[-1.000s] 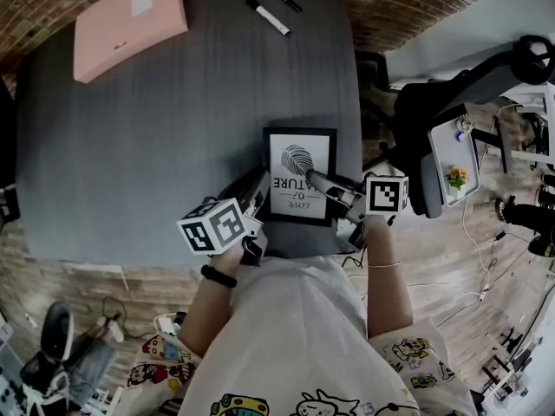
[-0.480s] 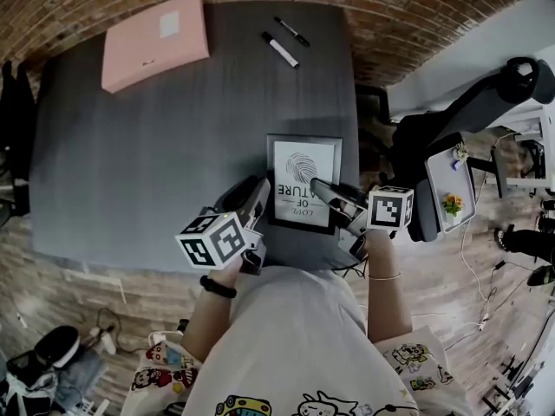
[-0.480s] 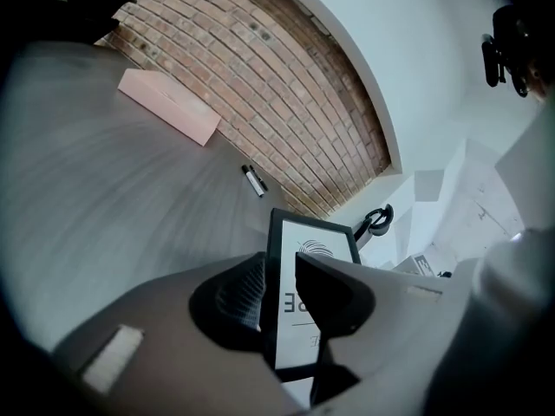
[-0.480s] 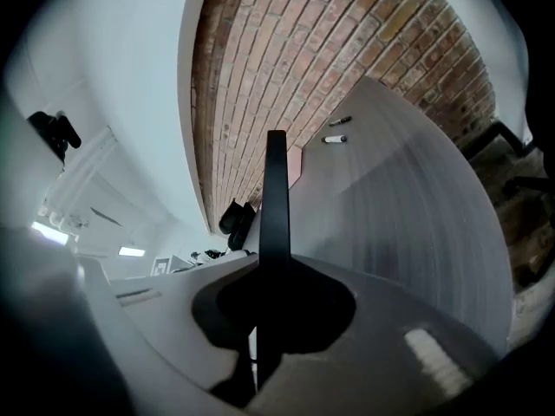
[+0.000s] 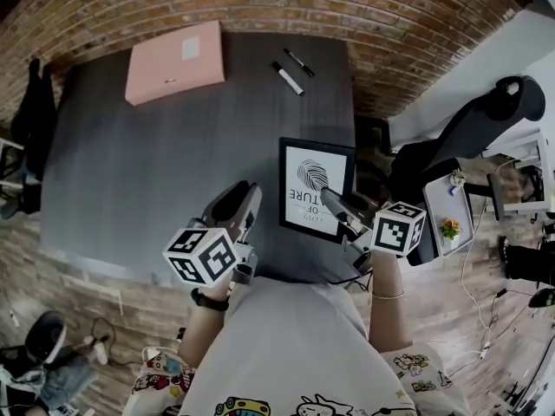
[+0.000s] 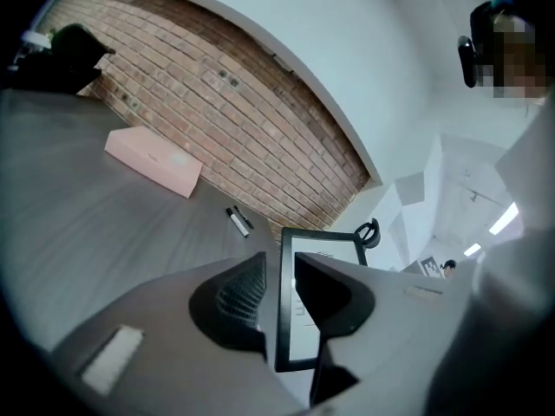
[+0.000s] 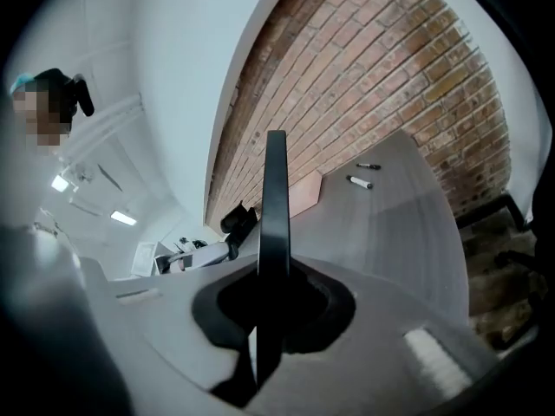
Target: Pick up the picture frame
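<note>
Picture frame [image 5: 316, 189], black-bordered with a white print of a fingerprint and some lettering, sits over the near right part of the grey table [image 5: 156, 172], face up toward the head camera and slightly skewed. Whether any edge of it touches the tabletop cannot be told. The right gripper [image 5: 334, 202] is clamped on its near right side. In the right gripper view the frame [image 7: 276, 215] shows edge-on as a thin dark bar rising from between the closed jaws of that gripper [image 7: 276, 306].

The left gripper [image 5: 245, 199] hovers just beside the frame's left edge and apart from it. In its own view the gripper [image 6: 279, 297] has its jaws apart with nothing between them, and the frame [image 6: 285, 319] shows through the gap.

Farther back on the table lie a pink box [image 5: 173, 62] at the far left and two markers, one pale [image 5: 287, 78] and one black [image 5: 300, 61]. A brick wall [image 5: 260, 7] runs behind the table, and a black office chair [image 5: 468, 137] stands to its right.
</note>
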